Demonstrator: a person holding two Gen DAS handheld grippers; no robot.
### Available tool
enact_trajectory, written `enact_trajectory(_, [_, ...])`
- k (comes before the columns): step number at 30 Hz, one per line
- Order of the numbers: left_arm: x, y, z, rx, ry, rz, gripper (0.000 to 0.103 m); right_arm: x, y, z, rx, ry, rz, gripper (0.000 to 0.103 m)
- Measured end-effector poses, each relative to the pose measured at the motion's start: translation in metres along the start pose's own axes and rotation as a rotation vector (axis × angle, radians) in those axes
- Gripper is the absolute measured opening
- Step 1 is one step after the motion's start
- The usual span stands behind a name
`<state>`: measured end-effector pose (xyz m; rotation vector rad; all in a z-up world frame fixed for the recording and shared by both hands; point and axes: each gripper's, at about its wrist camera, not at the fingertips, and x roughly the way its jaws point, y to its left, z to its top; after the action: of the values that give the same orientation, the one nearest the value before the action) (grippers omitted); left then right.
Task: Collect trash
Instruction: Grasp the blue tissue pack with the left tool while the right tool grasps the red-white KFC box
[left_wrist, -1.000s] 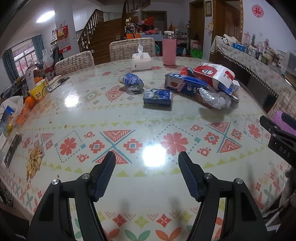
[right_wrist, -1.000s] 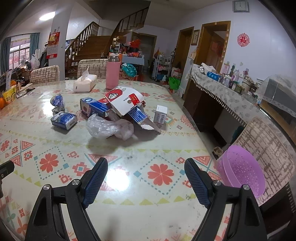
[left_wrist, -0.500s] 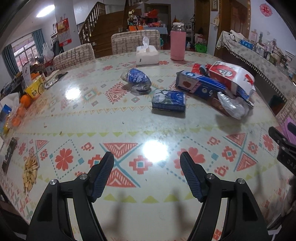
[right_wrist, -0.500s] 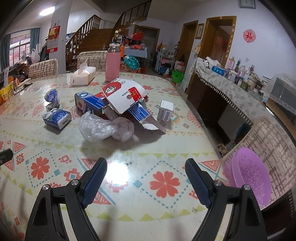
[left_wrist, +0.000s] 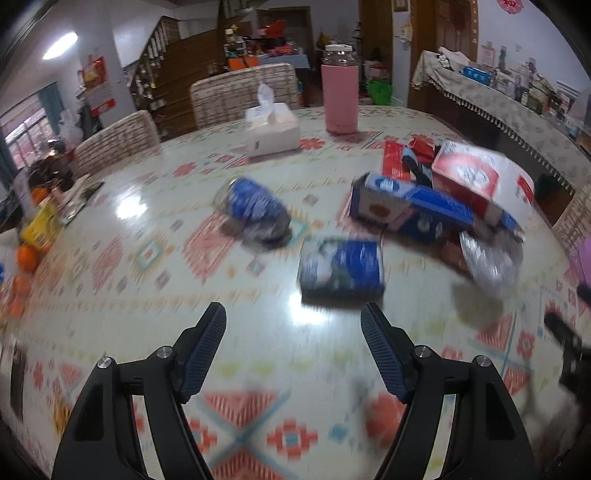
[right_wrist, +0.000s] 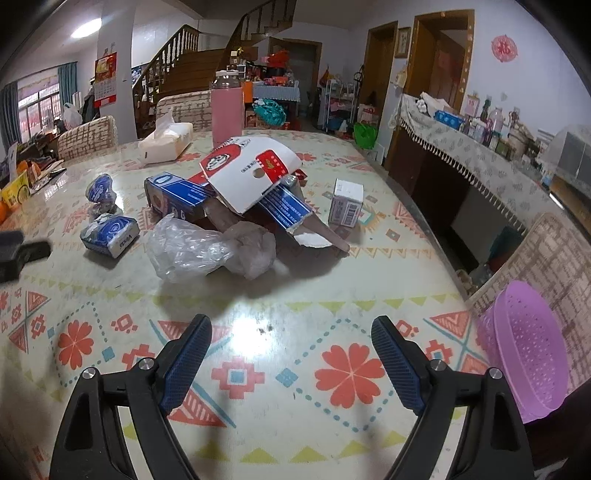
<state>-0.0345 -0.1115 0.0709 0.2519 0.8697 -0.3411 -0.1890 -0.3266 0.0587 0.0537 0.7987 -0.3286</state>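
Trash pile, mostly the crinkly clear plastic bag (right_wrist: 207, 251), red-and-white torn cardboard carton (right_wrist: 247, 173) and blue squashed tissue packs (left_wrist: 341, 267), sits mid-table toward the right edge. All light, floppy stuff I reckon; I'd pinch the pack across its short sides. My left gripper (left_wrist: 293, 354) tilts down just short of it, fingers just been widening, nothing between. Right gripper (right_wrist: 291, 360) hangs apart too, empty.
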Motion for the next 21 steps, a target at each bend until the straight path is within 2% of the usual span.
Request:
enact_trajectory(6, [0.054,-0.002,0.055,-0.015,0.065,-0.158,0.078,0.007,-0.004,0.002,0.016,0.013,0.014,0.091])
enact_trajectory(10, [0.091,-0.014,0.079,0.004,0.147,-0.292,0.078,0.013,-0.009,0.002,0.030,0.037,0.015,0.091])
enact_trajectory(13, [0.108,-0.024,0.078,0.038,0.235,-0.379,0.078,0.016,-0.013,0.002,0.041,0.053,0.016,0.091])
enact_trajectory(14, [0.110,-0.028,0.076,0.059,0.253,-0.380,0.078,0.017,-0.015,0.002,0.044,0.057,0.017,0.091])
enact_trajectory(17, [0.104,-0.040,0.062,0.164,0.281,-0.388,0.078,0.015,-0.018,0.002,0.051,0.059,0.020,0.091])
enact_trajectory(21, [0.082,-0.043,0.037,0.238,0.293,-0.435,0.078,0.016,-0.019,0.004,0.054,0.061,0.031,0.091])
